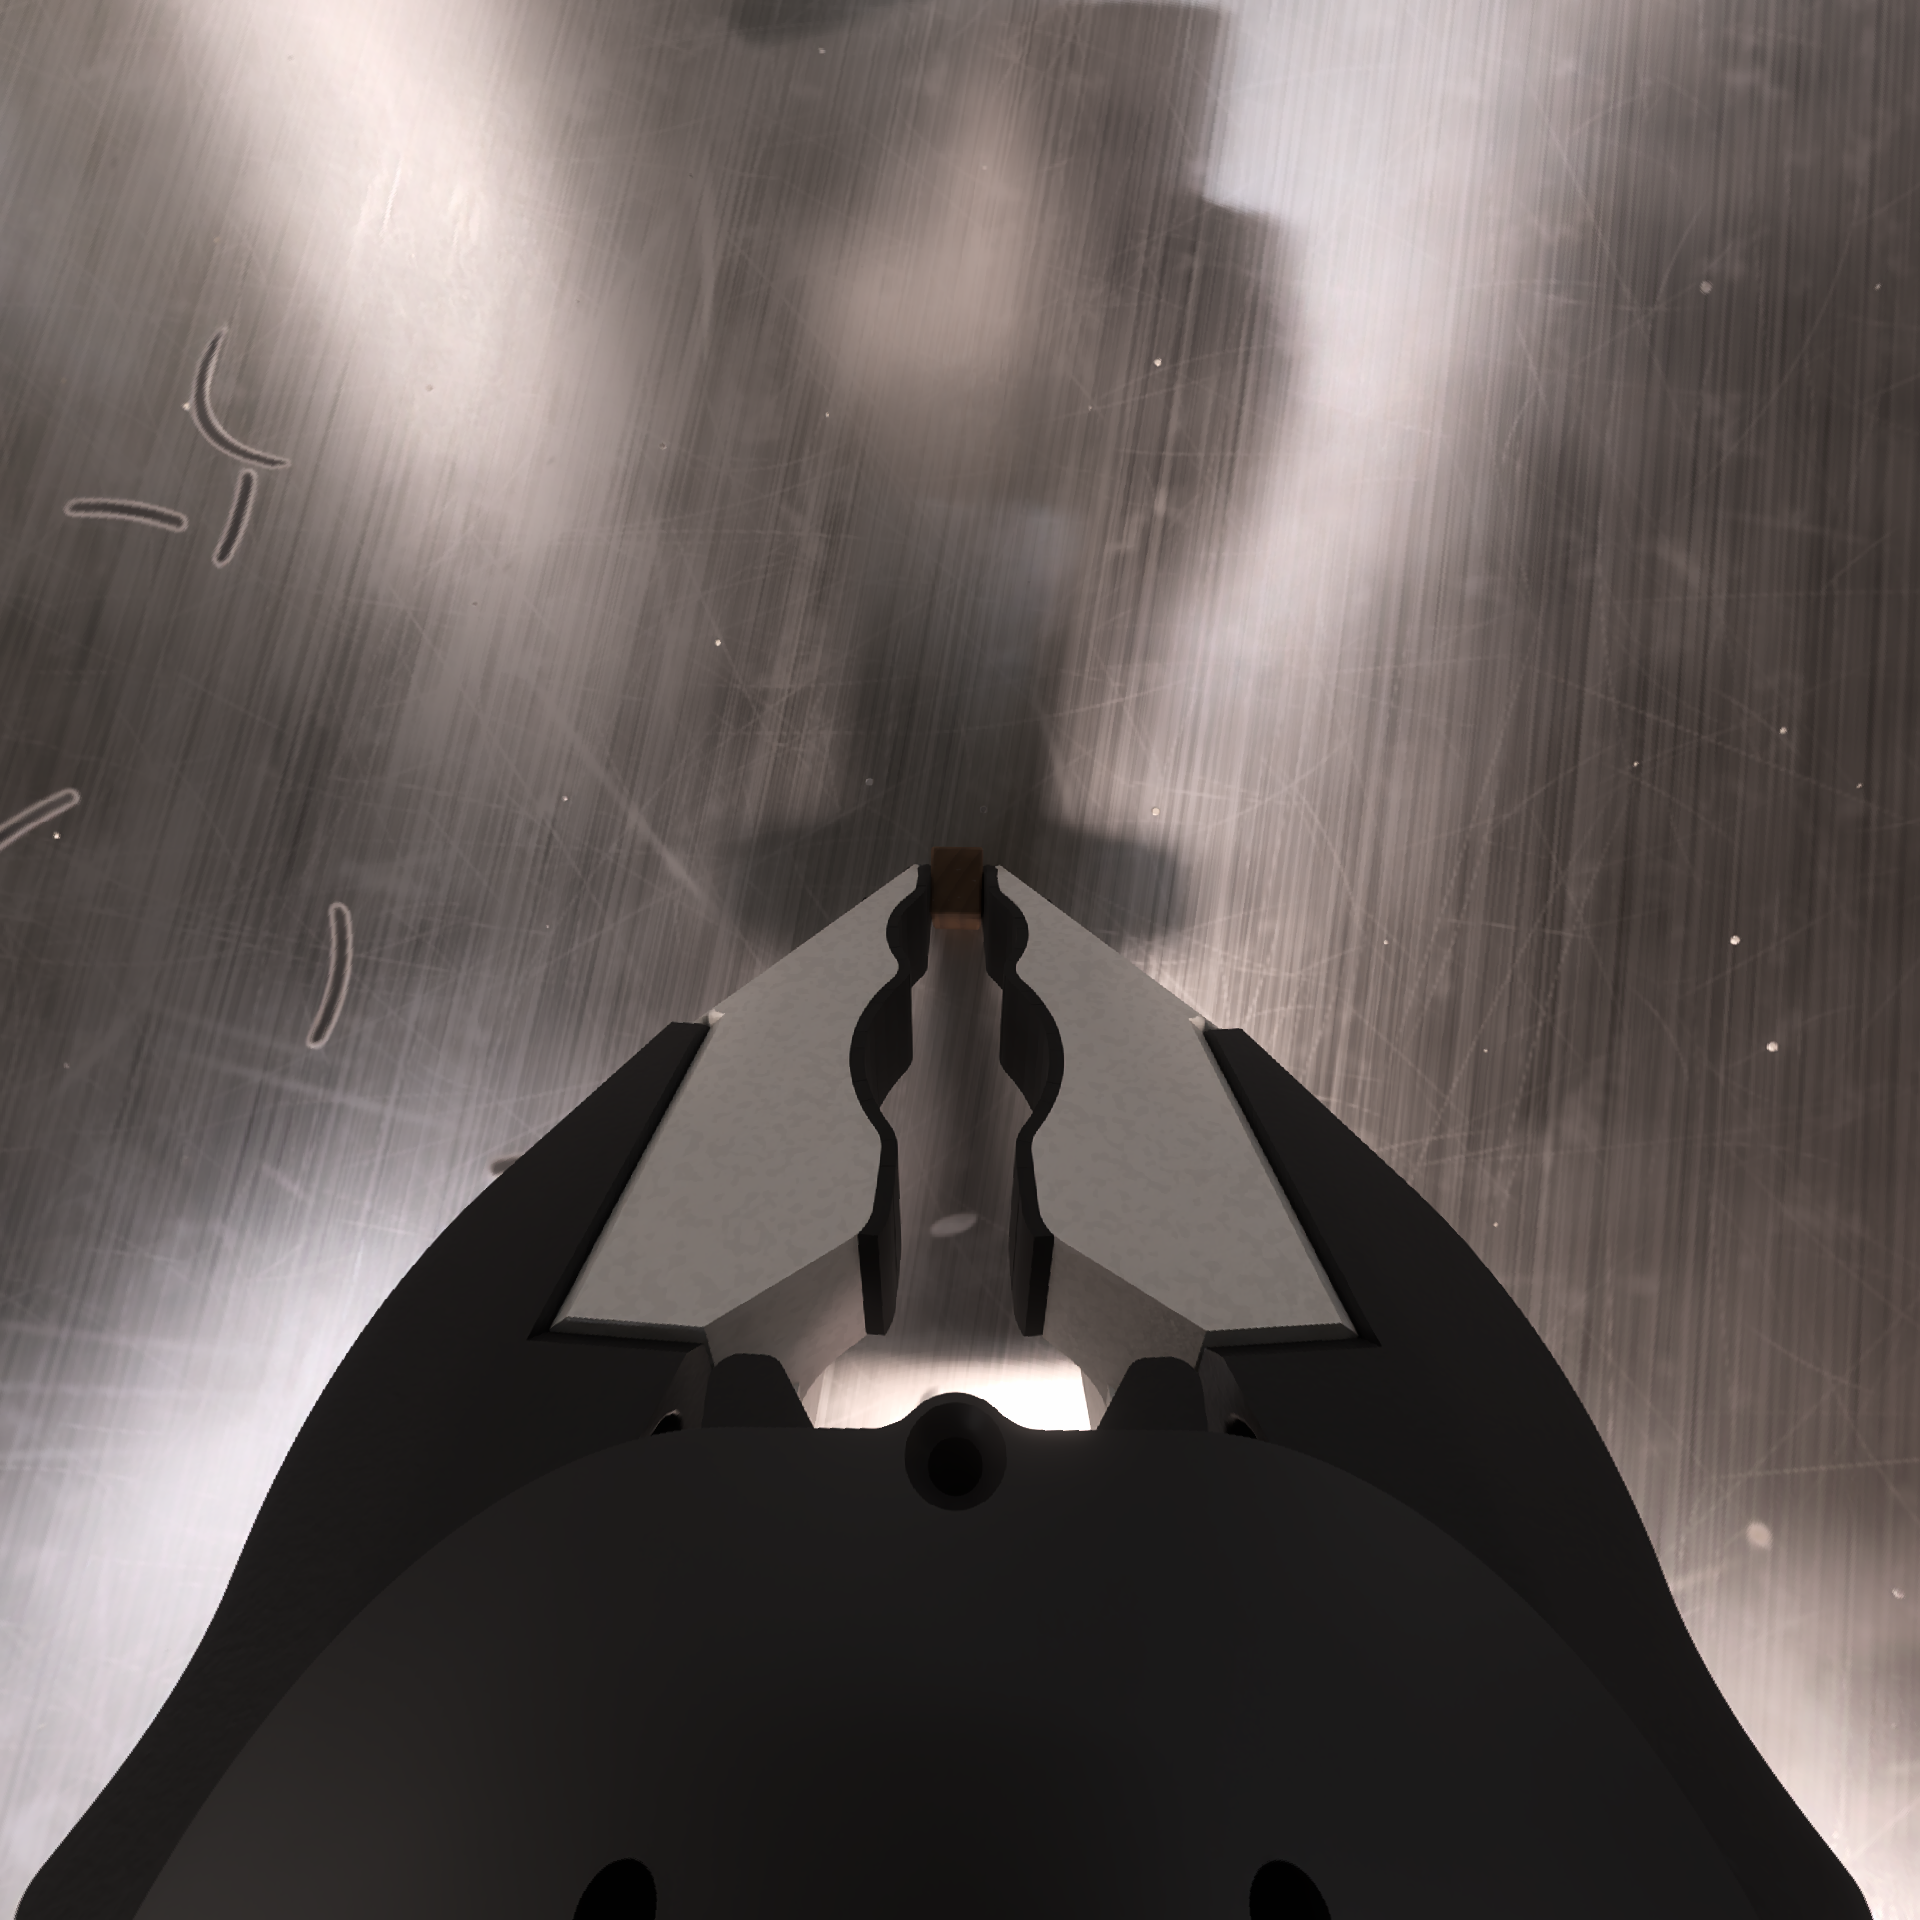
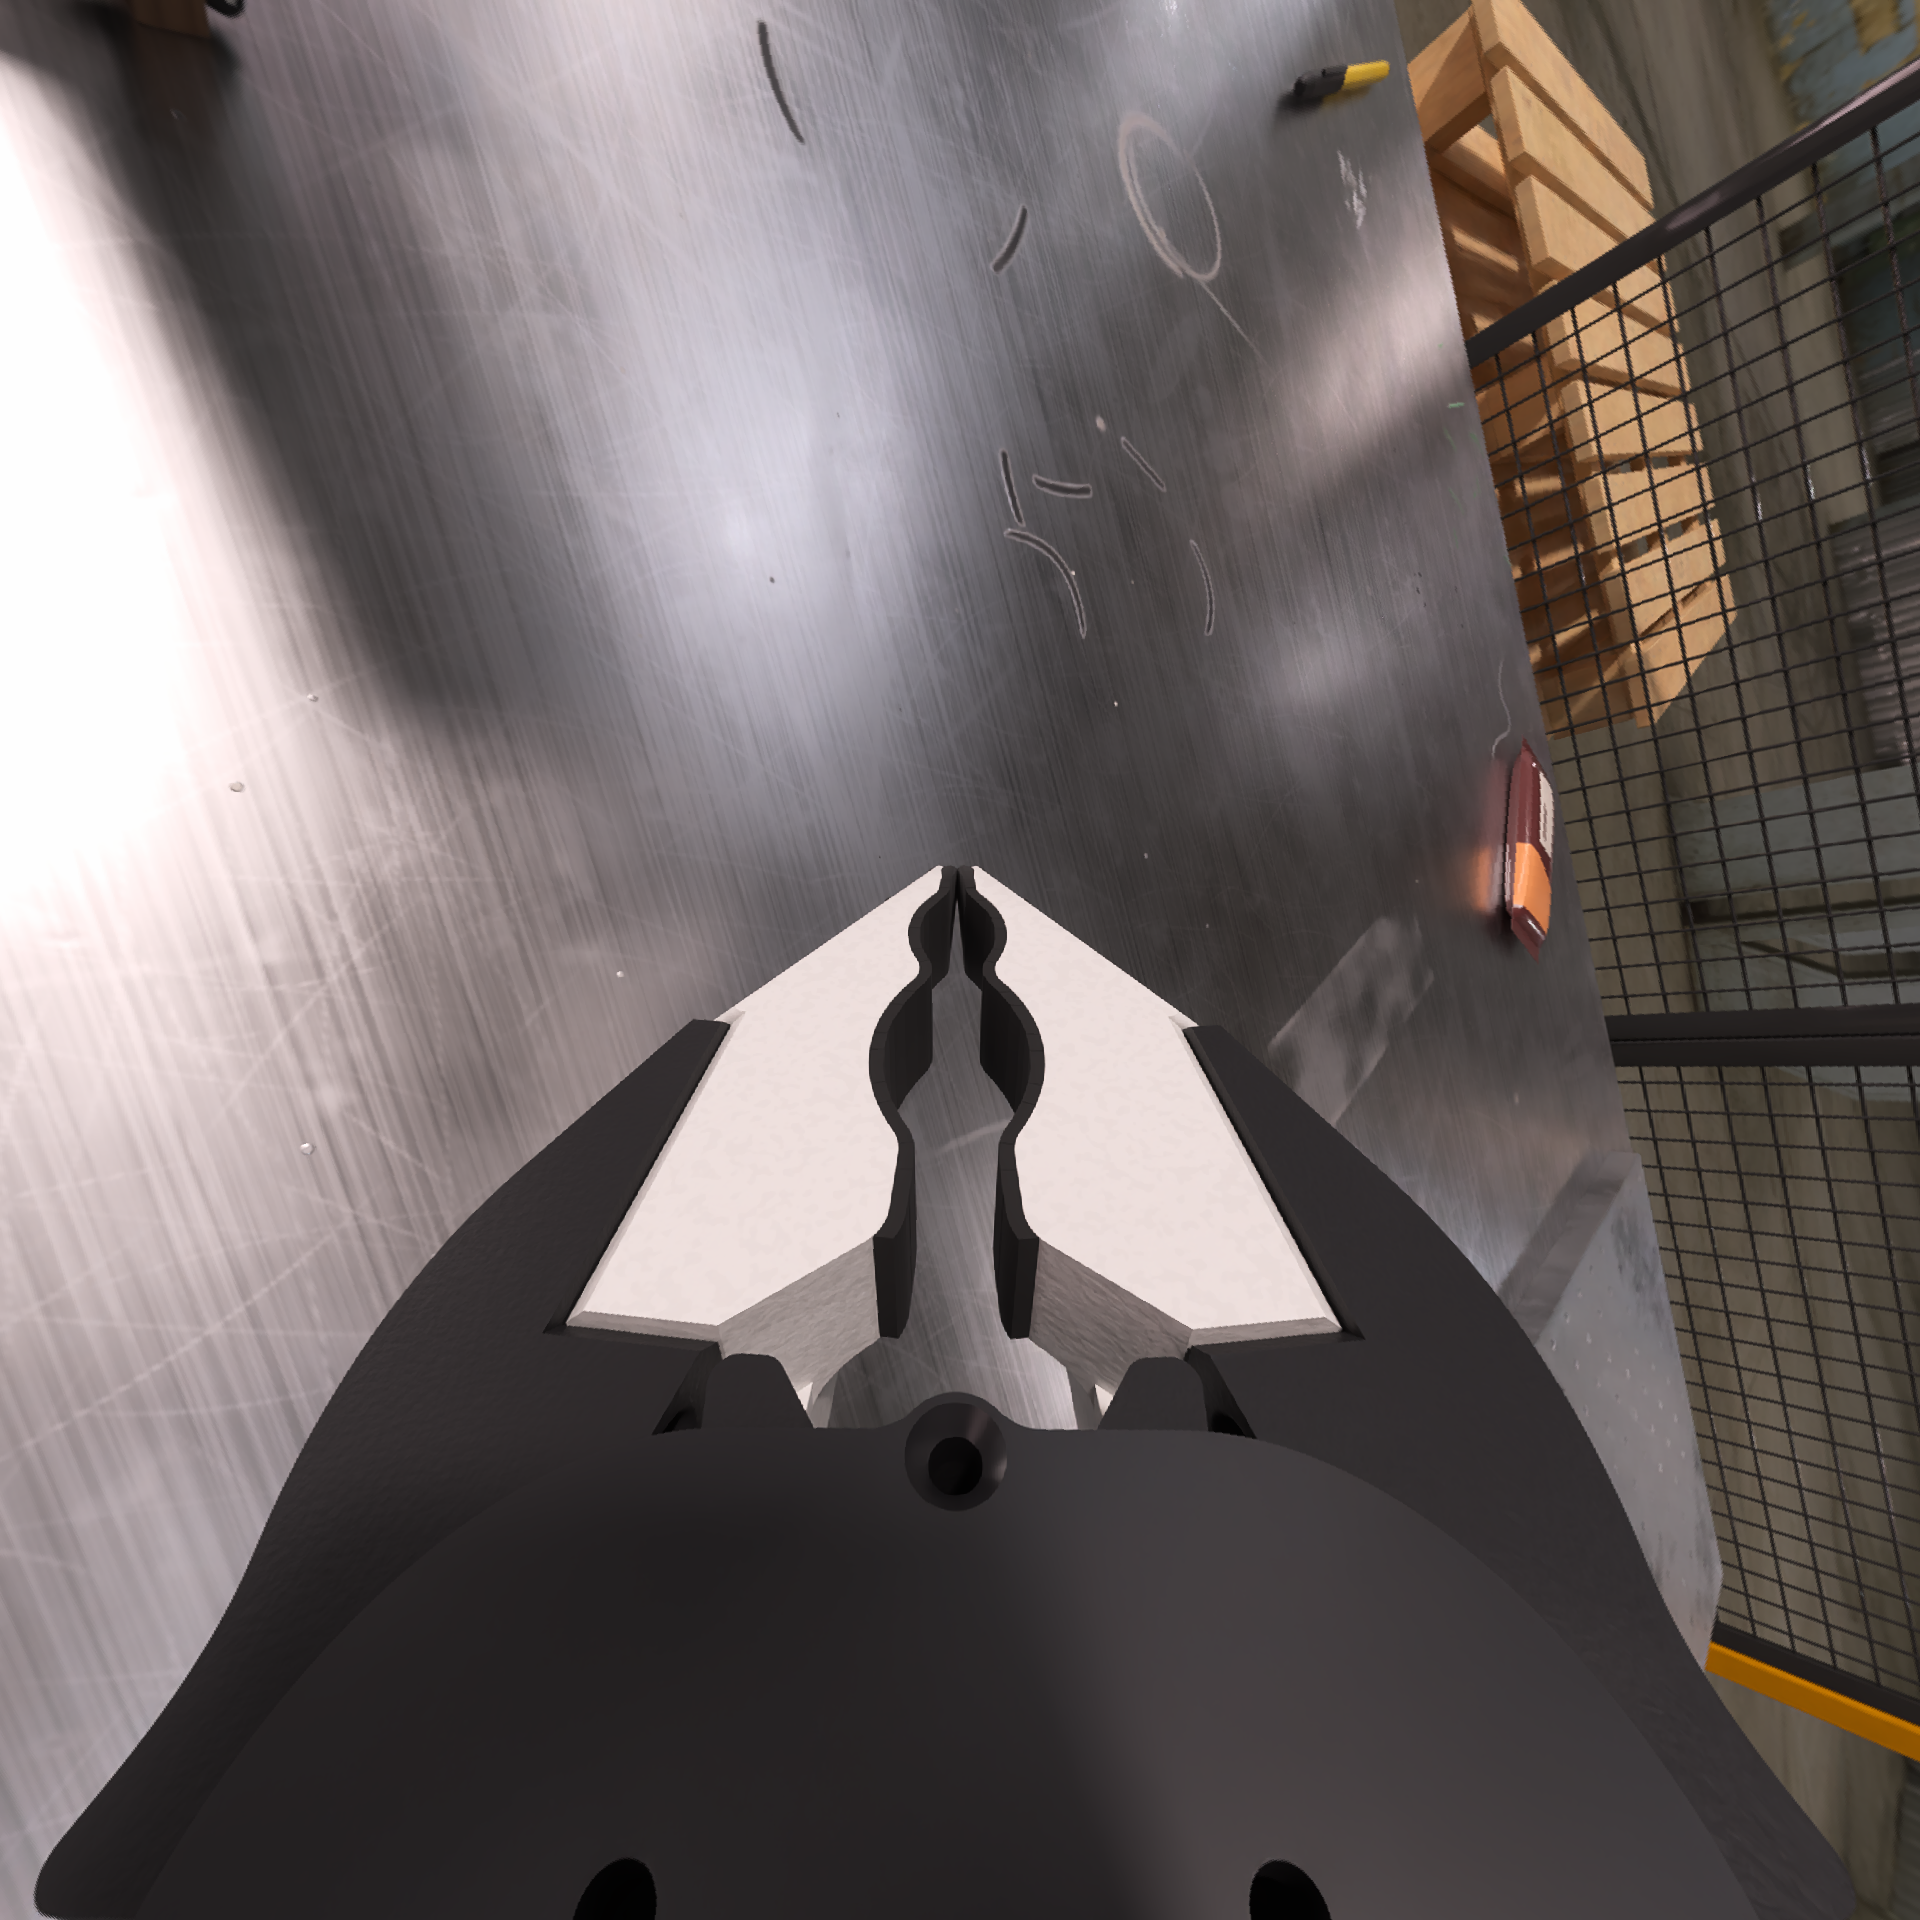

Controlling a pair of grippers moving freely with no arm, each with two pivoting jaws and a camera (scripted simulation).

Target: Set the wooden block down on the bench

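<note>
Scratched brushed-steel desk (image 2: 623, 520), glare at left. Left gripper (image 1: 957, 883) fingers pinching small brown wooden block (image 1: 957, 885) above it. Right gripper (image 2: 958, 878) fingers pressed together, empty. Beyond the edge: pale wooden crate (image 2: 1558, 312), black wire-mesh fence (image 2: 1766, 727).
</note>
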